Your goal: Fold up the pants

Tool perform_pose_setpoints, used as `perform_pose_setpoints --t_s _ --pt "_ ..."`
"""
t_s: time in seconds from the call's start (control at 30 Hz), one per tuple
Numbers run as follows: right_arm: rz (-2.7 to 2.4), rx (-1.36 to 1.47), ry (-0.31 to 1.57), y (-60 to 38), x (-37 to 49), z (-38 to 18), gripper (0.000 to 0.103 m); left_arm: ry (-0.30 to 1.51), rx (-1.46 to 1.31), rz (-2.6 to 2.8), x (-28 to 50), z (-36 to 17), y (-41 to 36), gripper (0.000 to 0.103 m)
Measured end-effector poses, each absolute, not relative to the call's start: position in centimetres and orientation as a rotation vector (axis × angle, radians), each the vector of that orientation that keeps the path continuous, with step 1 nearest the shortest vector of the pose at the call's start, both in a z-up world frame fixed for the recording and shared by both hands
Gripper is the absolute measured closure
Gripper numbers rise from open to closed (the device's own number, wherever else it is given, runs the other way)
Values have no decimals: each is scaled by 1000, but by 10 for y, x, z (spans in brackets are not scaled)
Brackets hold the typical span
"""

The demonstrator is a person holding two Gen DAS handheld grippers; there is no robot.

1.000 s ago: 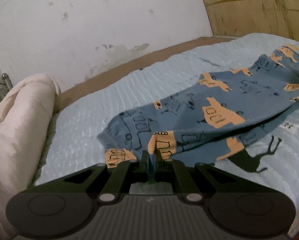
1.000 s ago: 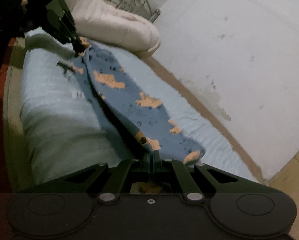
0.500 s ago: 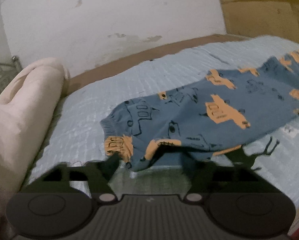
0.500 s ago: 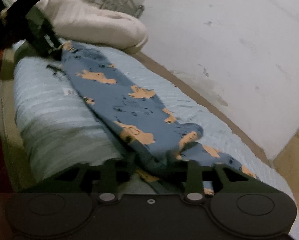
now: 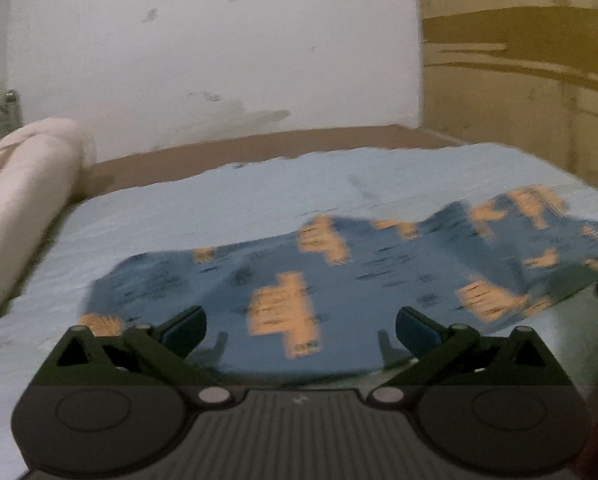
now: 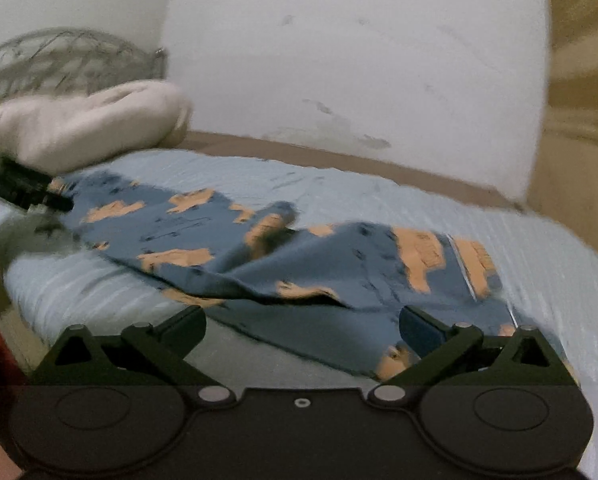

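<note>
- No box, basket or bin showed in either view; the only thing lying loose was the pants (image 5: 339, 280), blue with orange vehicle prints, spread on the bed.
- The left gripper (image 5: 301, 330) had just been opening and stood spread wide, its fingers (image 5: 183, 326) apart on either side of the pants' near edge, with nothing pinched; the cloth lay flat on the bedspread between and beyond them.
- The right gripper (image 6: 301, 330) had likewise just been opening and stood wide, clamping nothing; the pants (image 6: 299, 256) lay rumpled ahead of it, a fold humped toward 12 o'clock and the printed hem toward 3 o'clock by its right finger.
- In the right view the left gripper (image 6: 31, 192) showed as a dark blurred shape at 9 o'clock, by the far end of the pants.
- The pants rested on a pale blue ribbed bedspread (image 5: 219, 208).
- A cream rolled blanket (image 5: 23, 184) lay at 9 o'clock in the left view, at 10 o'clock in the right view (image 6: 87, 120).
- A metal headboard (image 6: 59, 60) rose behind the blanket.
- A scuffed white wall (image 5: 219, 60) ran behind the bed, and wooden panelling (image 5: 519, 60) stood at 2 o'clock.
</note>
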State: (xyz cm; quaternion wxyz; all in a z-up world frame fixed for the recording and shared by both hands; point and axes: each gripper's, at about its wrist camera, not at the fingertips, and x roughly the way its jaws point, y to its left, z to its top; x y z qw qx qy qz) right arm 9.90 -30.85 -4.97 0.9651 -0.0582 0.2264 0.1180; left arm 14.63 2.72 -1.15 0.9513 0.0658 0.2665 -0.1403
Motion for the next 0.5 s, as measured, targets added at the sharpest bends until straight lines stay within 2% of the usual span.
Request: perform_pose_setpoints --t_s 0.27,0.5 --pt "196 190 530 -382 109 -47 1 521 186 -474 148 -11 -57 1" --pt "207 233 565 -412 124 -45 1 524 257 -588 154 -14 -111 1"
